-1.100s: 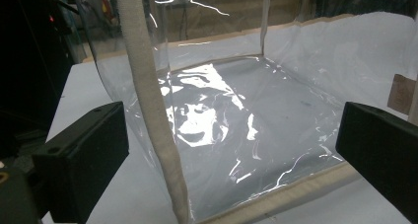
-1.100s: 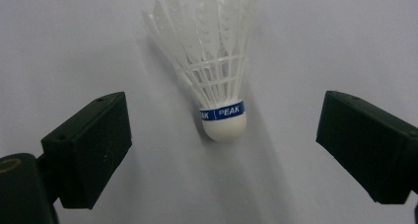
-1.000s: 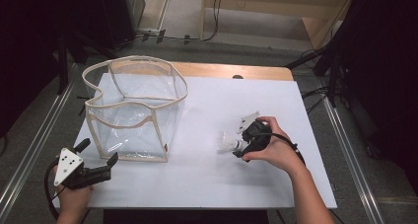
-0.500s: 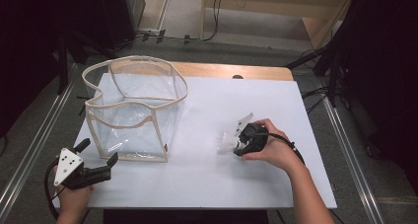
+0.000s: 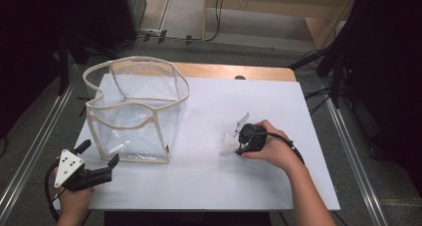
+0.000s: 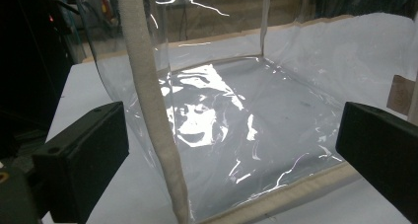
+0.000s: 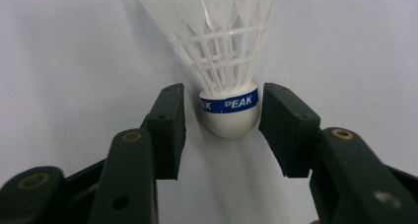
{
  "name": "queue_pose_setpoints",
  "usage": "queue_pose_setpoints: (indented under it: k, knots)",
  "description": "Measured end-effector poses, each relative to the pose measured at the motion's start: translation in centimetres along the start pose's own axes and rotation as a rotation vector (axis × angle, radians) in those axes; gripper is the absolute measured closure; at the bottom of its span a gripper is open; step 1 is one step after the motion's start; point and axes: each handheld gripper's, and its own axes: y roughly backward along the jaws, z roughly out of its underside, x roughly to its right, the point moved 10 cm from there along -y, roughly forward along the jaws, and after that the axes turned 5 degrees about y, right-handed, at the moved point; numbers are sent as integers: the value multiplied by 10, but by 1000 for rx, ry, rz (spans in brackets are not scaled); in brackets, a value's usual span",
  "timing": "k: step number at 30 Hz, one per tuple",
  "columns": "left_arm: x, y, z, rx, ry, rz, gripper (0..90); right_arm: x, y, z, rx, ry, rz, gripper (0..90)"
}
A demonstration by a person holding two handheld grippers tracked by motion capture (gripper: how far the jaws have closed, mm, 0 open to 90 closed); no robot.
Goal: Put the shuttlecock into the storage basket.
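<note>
Right gripper (image 7: 222, 120) sits low over the table with the shuttlecock's (image 7: 227, 76) rounded white cork base between its dark green jaws; the jaws have just been closing, yet a thin gap shows on each side of the cork, so the pads are not pressing it. A blue band printed "PEAK" rings the base, and the ribbed white plastic skirt fans out toward twelve o'clock in the right gripper view. In the high view the shuttlecock (image 5: 230, 142) lies on the white tabletop (image 5: 209, 186) at about three o'clock from the table's middle, just at nine o'clock of the right gripper (image 5: 245, 140), with bare smooth surface all round it and wide room toward the near edge at six o'clock and the right edge.

A soft, clear plastic bag (image 5: 134, 111) with beige fabric trim stands open-topped at roughly ten o'clock, well apart from the shuttlecock; its rim sags in a wavy loop and its glossy walls throw bright reflections. A strip of bare wood (image 5: 239, 71) edges the table at twelve o'clock.

Left gripper (image 5: 97, 161) rests at the near left corner, about seven o'clock, its blocky black jaws spread wide and gripping nothing, pointed at the bag's near corner seam (image 6: 153, 125) just ahead.
</note>
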Motion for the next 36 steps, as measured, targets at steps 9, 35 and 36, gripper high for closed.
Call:
queue_pose_setpoints:
  k: [9, 35, 36]
  knots:
    - [0, 0, 0, 0, -1, 0, 3, 2, -2, -1, -9, -9, -17, 619]
    - [0, 0, 0, 0, -2, -2, 3, 9, 28, -27, 211, -132, 17, 625]
    - [0, 0, 0, 0, -2, -2, 3, 9, 29, -29, 218, -137, 15, 625]
